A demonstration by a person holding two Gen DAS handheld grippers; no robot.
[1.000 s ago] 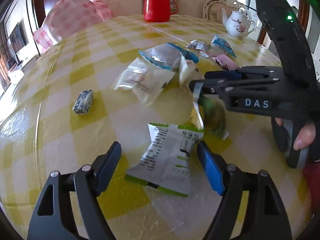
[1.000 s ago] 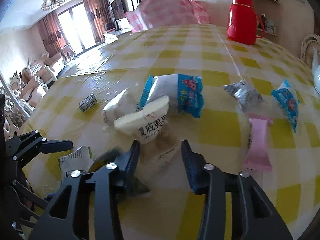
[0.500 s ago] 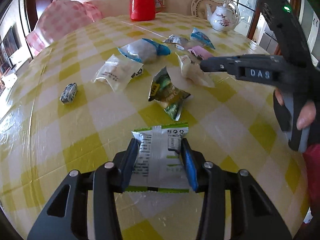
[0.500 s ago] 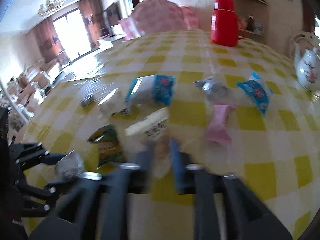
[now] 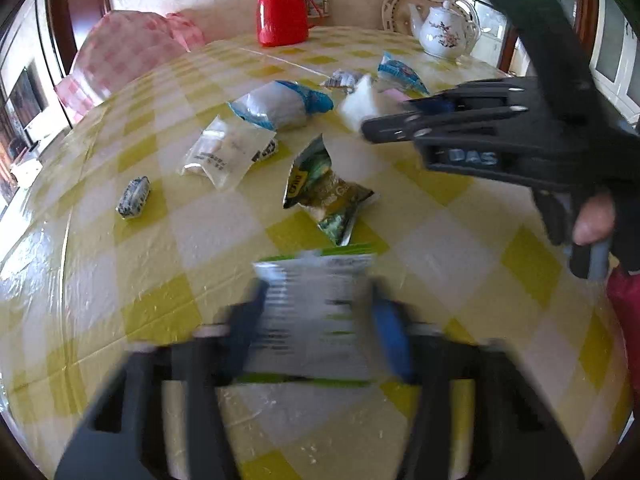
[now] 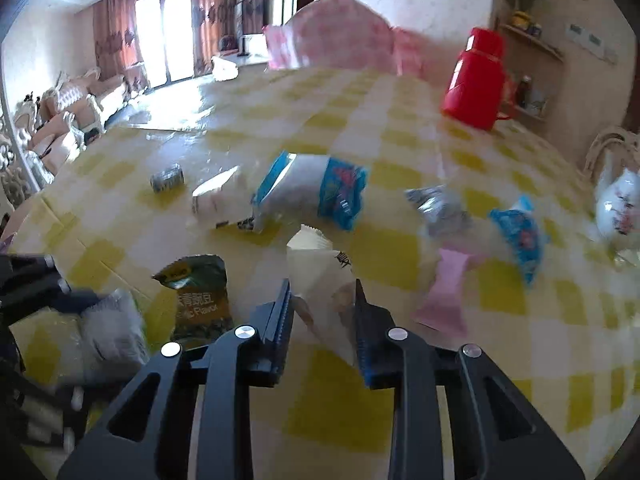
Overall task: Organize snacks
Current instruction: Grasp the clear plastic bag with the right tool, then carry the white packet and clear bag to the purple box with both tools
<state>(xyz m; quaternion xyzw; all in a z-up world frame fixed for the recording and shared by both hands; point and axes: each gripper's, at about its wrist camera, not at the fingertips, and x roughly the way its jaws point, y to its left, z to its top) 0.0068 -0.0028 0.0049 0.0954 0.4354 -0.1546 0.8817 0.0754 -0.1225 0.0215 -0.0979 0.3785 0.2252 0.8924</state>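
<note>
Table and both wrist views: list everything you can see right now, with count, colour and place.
green-and-white packet: 1, between the left gripper's pads
white packet: 1, clamped in the right gripper
green pea packet: 1, mid table
clear packet: 1, behind it, to the left
blue-ended packet: 1, white and blue, further back
small wrapped sweet: 1, blue and white, left side
silver packet: 1, far side
blue packet: 1, near the teapot
pink packet: 1, right of the white packet
flask: 1, red, far edge
teapot: 1, white, floral, far right
table: 1, yellow-and-white check
left gripper: black, shut on its packet
right gripper: black, shut on its packet
</note>
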